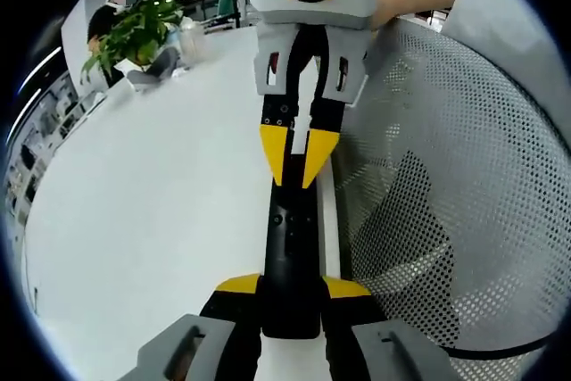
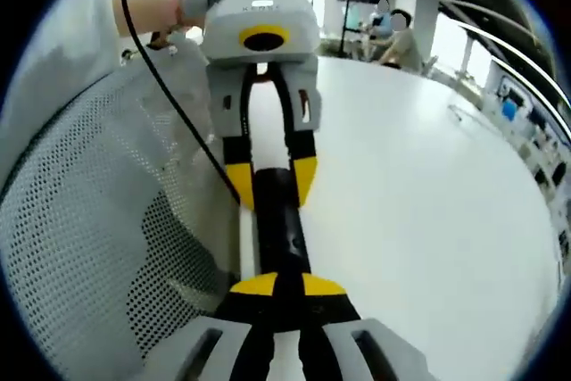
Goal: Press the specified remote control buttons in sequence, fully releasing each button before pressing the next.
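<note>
We see the slim black remote control lying lengthwise on the white counter, close to its edge, and both pairs of tongs meet over it from opposite ends.

In the left gripper view, the left tongs rise from the near edge with their yellow-tipped jaws clamped on the near end of the remote, one jaw on each long side. Farther along, the right tongs come in from the far side, their yellow tips drawn together into a point that rests on the far end of the remote's top face, just beyond a pair of small round buttons. To the right of the remote stands a white perforated mesh chair back, beside the counter edge. Far off at the left, a green leafy potted plant sits on the counter.

In the right gripper view, the same scene is met from the other end: the right tongs are near, closed together on top of the remote, and the left tongs grip its far end from both sides. The mesh chair back lies to the left here, with a thin black cable running across it. A person's hand holds the left tongs at the far end.
</note>
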Available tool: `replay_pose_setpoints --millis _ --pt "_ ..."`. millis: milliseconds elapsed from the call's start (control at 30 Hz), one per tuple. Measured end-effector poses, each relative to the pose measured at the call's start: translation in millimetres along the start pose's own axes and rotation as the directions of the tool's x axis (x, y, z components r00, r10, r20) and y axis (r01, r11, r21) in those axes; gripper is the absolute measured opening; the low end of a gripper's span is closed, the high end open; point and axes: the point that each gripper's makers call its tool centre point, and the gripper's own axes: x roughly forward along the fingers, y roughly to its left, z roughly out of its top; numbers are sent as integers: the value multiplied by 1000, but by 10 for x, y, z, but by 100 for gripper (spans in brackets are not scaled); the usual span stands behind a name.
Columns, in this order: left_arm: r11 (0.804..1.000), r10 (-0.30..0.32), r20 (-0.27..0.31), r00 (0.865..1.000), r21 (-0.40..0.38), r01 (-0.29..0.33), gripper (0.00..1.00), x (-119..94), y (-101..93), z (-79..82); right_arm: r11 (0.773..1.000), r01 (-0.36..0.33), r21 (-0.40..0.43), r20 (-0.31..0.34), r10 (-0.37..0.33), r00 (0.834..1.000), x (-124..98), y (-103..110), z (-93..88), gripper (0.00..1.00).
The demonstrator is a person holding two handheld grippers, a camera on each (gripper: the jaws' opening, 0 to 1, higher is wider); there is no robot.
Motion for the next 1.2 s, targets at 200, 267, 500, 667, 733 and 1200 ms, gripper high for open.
replay_pose_setpoints --millis 200,267,500,667,733,1200 --pt "1000 1 4 1000 -1 -1 25 -2 1 2 1000 -11 5 -1 11 1000 6 -11 10 5" --pt "1000 0 3 1000 -1 0 25 -1 2 3 1000 -20 12 1 20 1000 8 -12 13 5" --pt "1000 0 0 1000 -1 0 25 -1 2 2 986 -121 -114 -188 98 977 38 13 11 5" --pt "1000 -1 -3 1000 1 1 25 -1 3 0 986 -121 -115 -263 87 961 74 15 27 4" --pt "1000 -1 -4 1000 1 1 25 -1 2 -2 984 -121 -131 -290 78 954 79 20 21 4" --pt "1000 -1 -5 1000 2 1 25 -2 0 -6 984 -159 -75 -404 116 907 91 -1 8 4"
